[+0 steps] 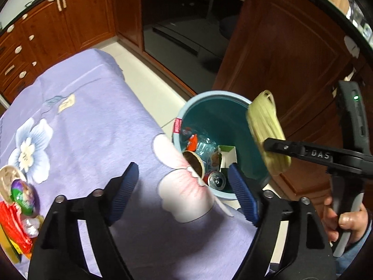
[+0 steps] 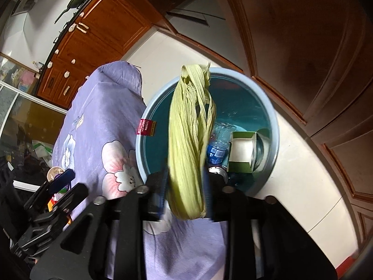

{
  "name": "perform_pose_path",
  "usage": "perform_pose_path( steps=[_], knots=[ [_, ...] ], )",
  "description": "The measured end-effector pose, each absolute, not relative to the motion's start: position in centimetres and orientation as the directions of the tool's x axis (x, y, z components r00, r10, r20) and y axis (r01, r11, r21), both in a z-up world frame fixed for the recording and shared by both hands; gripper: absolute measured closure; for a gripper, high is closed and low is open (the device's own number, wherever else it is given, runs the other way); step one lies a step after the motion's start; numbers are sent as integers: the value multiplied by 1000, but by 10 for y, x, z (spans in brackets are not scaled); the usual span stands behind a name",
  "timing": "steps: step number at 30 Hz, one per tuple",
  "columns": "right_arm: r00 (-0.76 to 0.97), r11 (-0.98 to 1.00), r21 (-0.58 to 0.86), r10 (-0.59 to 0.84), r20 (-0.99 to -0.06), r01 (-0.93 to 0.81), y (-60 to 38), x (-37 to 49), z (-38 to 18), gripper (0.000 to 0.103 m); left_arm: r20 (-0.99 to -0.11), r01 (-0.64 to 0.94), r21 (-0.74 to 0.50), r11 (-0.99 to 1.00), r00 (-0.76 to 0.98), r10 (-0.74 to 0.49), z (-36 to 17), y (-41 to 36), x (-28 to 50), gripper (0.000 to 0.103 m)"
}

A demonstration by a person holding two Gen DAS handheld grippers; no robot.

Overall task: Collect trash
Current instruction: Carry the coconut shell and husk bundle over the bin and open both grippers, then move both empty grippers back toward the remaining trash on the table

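Note:
My right gripper (image 2: 185, 186) is shut on a pale green corn husk (image 2: 190, 140) and holds it over the blue trash bin (image 2: 275, 126). The husk also shows in the left wrist view (image 1: 265, 126), over the bin's (image 1: 200, 98) right rim. The bin holds a can (image 1: 216, 179), a plastic bottle (image 2: 215, 149), a small carton (image 2: 242, 151) and other trash. My left gripper (image 1: 184, 196) is open and empty above the table's right edge, just left of the bin. More trash lies at the table's left: a purple wrapped egg (image 1: 23, 196) and a red packet (image 1: 14, 228).
The table has a lilac flowered cloth (image 1: 93, 121). The bin stands on the pale tiled floor (image 2: 300, 186) against the table. Wooden cabinets (image 1: 279, 53) stand close behind and right of the bin. A dark glass oven door (image 1: 186, 28) is farther back.

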State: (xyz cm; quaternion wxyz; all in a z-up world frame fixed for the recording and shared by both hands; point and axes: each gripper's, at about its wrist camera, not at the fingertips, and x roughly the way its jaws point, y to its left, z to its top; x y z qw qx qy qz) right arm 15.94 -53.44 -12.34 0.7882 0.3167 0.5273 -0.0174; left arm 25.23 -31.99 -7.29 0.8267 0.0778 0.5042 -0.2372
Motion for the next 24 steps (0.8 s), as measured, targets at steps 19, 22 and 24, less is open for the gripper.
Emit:
perform_pose_path(
  steps=[19,22,24],
  knots=[
    [441,789,454,263,-858,413,-506,149,-99,20,-831,425,-153,892,433,-349,-44,-261,227,10],
    [447,798,457,269,-853,393,-494,147,-90,19,-822,412,-152,898,452,-347,-37,-248,218,10],
    [452,806,455,269,-851,378,-484,146,-85,19,-815,401,-152,904,466,-344,-33,-235,213,10]
  ],
)
